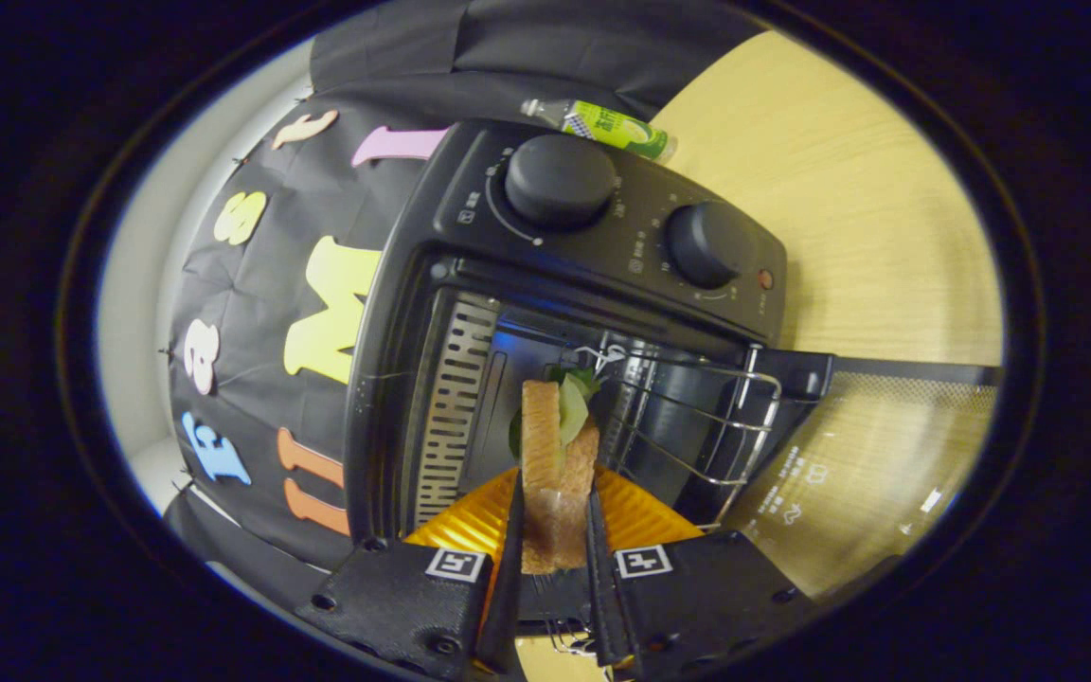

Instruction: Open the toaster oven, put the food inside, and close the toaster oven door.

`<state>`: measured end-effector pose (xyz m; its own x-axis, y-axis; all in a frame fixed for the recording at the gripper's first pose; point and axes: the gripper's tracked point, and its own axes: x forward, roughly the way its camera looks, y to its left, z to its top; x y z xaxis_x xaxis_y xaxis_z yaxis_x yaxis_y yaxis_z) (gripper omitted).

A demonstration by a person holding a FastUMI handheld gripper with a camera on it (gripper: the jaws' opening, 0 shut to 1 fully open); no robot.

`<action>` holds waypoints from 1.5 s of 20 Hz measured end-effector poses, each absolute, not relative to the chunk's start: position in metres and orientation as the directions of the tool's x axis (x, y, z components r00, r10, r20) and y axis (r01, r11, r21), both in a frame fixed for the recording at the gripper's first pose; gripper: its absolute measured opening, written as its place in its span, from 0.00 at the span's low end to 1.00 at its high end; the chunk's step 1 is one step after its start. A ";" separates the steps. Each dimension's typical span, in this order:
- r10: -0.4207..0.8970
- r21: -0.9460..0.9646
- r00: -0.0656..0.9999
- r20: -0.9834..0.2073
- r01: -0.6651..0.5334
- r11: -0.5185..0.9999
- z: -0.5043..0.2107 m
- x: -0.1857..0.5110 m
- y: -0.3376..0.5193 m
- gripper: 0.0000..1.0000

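Note:
My gripper [553, 516] is shut on a sandwich [557, 455] of toasted bread with green lettuce, both fingers pressing its sides. The sandwich sticks out ahead of the fingers, right at the mouth of the black toaster oven [602, 237]. The view is rolled sideways. The oven's glass door [877, 455] hangs fully open, lying flat toward the wooden table. A wire rack [697, 417] shows inside the cavity just beyond the sandwich. An orange plate [640, 516] lies under the fingers, at the oven's opening.
Two round black knobs [560, 180] sit on the oven's control panel. A green-labelled plastic bottle [607, 128] lies behind the oven on the light wooden table [849, 208]. The black cloth wall stands beside the oven.

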<state>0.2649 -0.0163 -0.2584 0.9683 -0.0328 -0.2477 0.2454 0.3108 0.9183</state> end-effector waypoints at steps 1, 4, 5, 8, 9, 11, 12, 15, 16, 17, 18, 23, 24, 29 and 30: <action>-0.038 0.919 0.968 -0.249 0.249 0.307 -0.258 0.270 -0.016 0.37; -0.060 0.908 0.956 -0.289 0.293 0.300 -0.263 0.277 -0.020 0.37; -0.051 0.902 0.955 -0.291 0.292 0.318 -0.261 0.279 -0.015 0.39; -0.039 0.882 0.951 -0.308 0.301 0.363 -0.263 0.280 -0.016 0.42; -0.025 0.887 0.951 -0.309 0.297 0.354 -0.262 0.279 -0.016 0.44; 0.003 0.891 0.952 -0.306 0.285 0.353 -0.259 0.279 -0.012 0.48; 0.019 0.885 0.952 -0.304 0.275 0.376 -0.257 0.279 -0.010 0.50; 0.034 0.831 0.943 -0.332 0.276 0.482 -0.260 0.276 -0.004 0.63; 0.037 0.812 0.939 -0.341 0.275 0.516 -0.261 0.276 -0.003 0.64; 0.033 0.789 0.936 -0.351 0.276 0.550 -0.261 0.274 -0.002 0.66; 0.026 0.762 0.932 -0.362 0.280 0.584 -0.261 0.273 -0.002 0.67; 0.018 0.612 0.923 -0.384 0.240 0.753 -0.262 0.268 0.011 0.87; 0.010 0.565 0.917 -0.399 0.237 0.790 -0.264 0.267 0.011 0.90; -0.028 0.298 0.886 -0.462 0.185 0.937 -0.273 0.262 0.018 0.94; -0.051 0.265 0.880 -0.472 0.197 0.944 -0.275 0.260 0.016 0.95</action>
<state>0.2604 0.0158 -0.2752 0.8798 -0.0514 -0.4725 0.1972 0.9439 0.2647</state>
